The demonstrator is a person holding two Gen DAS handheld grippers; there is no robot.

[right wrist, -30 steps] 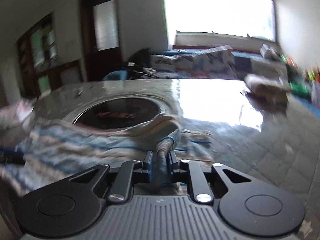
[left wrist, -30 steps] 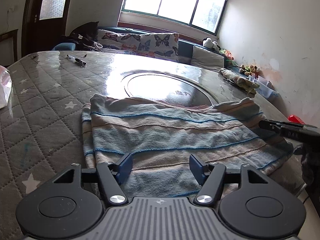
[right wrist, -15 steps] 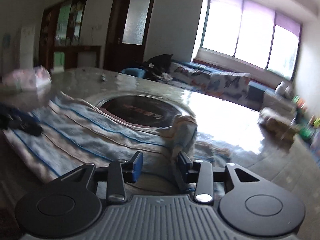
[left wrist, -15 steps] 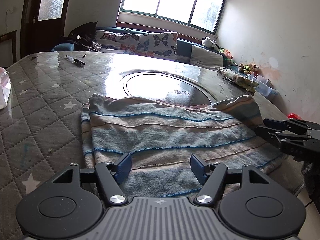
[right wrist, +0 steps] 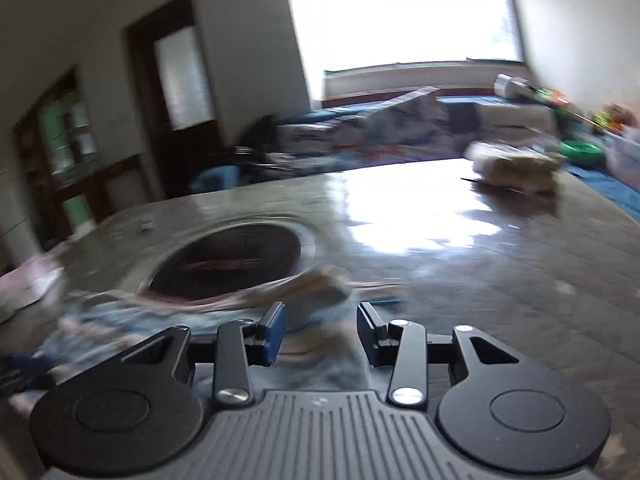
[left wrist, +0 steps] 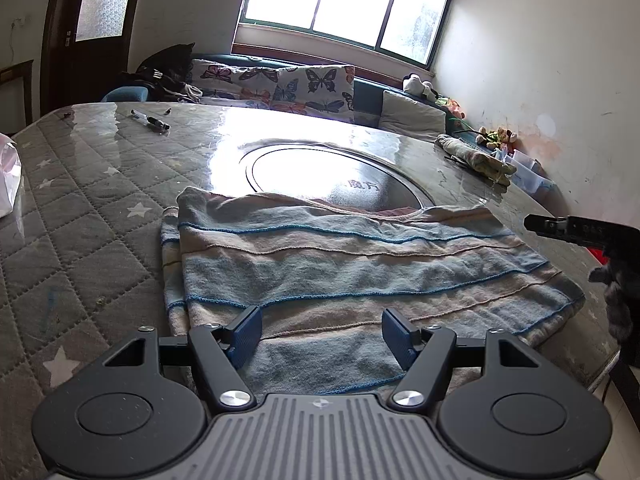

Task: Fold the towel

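The striped blue-and-beige towel is lying folded at centre frame on the counter; the left tool is gaping wide above it, while the right tool is narrowing, gripping nothing.

Counter: grey quilted cover with white stars, under a glossy sheet.
Turntable: round, dark, set in the middle.
Pen: lying at the far left.
Crumpled cloth: far right edge.
Pink bag: possibly plastic, at the left edge.
Butterfly cushions: under the window.
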